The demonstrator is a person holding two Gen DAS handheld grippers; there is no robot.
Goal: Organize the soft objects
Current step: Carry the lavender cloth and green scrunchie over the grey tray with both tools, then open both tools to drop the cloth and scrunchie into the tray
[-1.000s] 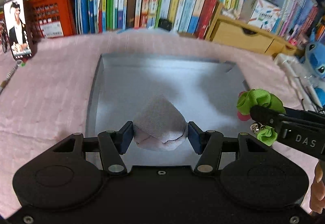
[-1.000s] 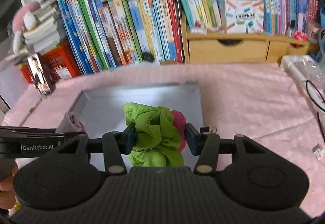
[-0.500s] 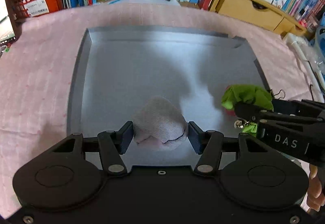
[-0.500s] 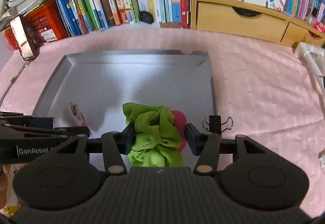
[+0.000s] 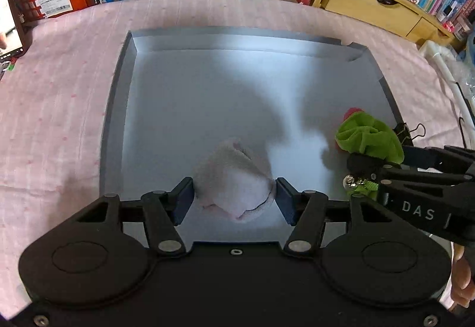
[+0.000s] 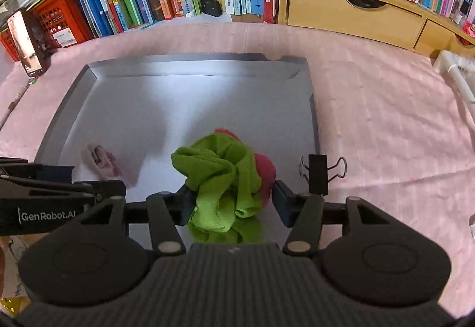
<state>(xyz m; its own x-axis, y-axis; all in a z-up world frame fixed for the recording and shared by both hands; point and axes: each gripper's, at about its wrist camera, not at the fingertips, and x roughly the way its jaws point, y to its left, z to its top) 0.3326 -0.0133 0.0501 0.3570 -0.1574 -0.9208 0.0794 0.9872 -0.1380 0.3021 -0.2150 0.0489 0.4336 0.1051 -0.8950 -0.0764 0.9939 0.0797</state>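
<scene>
over grey tray [image 5: 115,119], both hand-held grippers down-tilted

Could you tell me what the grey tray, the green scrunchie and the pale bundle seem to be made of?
Grey tray: smooth matte board or plastic, judging by its soft sheen and notched rim. Green scrunchie: gathered thin fabric with a fine weave. Pale bundle: fuzzy knit or terry cloth, likely a sock.

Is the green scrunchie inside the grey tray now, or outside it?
Inside. The green scrunchie lies over the grey tray floor near its right wall, between the right gripper pads.
</scene>
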